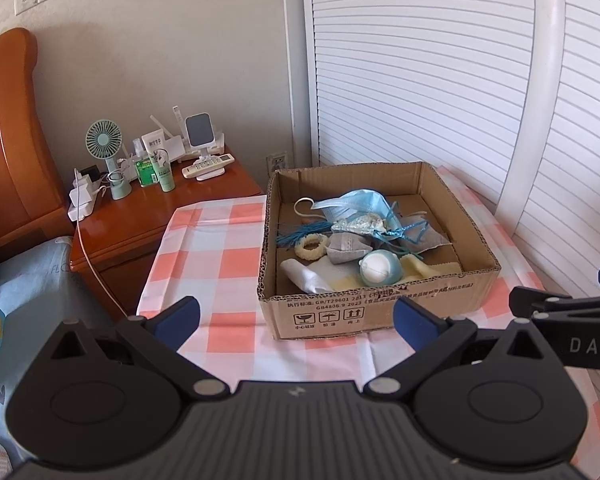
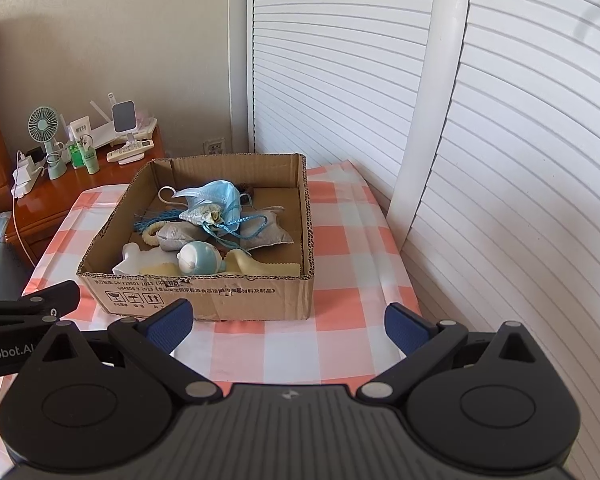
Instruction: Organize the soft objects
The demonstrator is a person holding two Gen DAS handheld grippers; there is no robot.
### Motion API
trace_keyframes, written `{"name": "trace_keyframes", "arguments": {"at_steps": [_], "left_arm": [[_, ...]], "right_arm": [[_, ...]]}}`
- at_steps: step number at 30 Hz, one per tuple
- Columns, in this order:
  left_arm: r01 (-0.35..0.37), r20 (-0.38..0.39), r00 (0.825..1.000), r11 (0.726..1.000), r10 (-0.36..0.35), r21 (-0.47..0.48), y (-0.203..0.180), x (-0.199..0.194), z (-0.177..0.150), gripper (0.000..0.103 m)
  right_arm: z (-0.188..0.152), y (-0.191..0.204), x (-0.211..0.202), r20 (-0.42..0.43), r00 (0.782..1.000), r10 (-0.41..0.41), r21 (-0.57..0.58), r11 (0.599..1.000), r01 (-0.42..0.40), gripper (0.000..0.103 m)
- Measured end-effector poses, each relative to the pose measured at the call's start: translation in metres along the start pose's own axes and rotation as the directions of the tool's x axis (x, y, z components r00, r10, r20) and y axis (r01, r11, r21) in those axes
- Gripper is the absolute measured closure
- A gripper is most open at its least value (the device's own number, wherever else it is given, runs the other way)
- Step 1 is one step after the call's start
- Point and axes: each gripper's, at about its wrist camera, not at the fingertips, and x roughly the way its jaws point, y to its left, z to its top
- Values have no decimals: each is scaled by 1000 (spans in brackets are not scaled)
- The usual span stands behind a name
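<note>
Both the left gripper [image 1: 296, 322] and right gripper [image 2: 288, 322] hover spread and empty before a cardboard box [image 2: 204, 294] of soft objects on the checkered surface [image 2: 340, 240], a cluttered nightstand [image 1: 140, 216] beyond, shuttered doors [image 2: 500, 120] alongside.

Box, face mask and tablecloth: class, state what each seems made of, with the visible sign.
Box: corrugated cardboard, matte brown; fluted cut edges show along the rim. Face mask: probably thin non-woven fabric, pale blue, pleated and crumpled. Tablecloth: looks like thin cloth or plastic sheet, orange-and-white check, with fold creases.
</note>
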Motion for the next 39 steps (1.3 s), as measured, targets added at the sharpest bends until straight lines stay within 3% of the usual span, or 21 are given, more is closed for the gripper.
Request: {"name": "trace_keyframes", "arguments": {"at_steps": [39], "left_arm": [[-3, -4, 1000, 1000, 3, 10, -2, -2, -1, 1]], "right_arm": [[0, 0, -6, 15, 1000, -1, 3, 1000, 1, 0]]}}
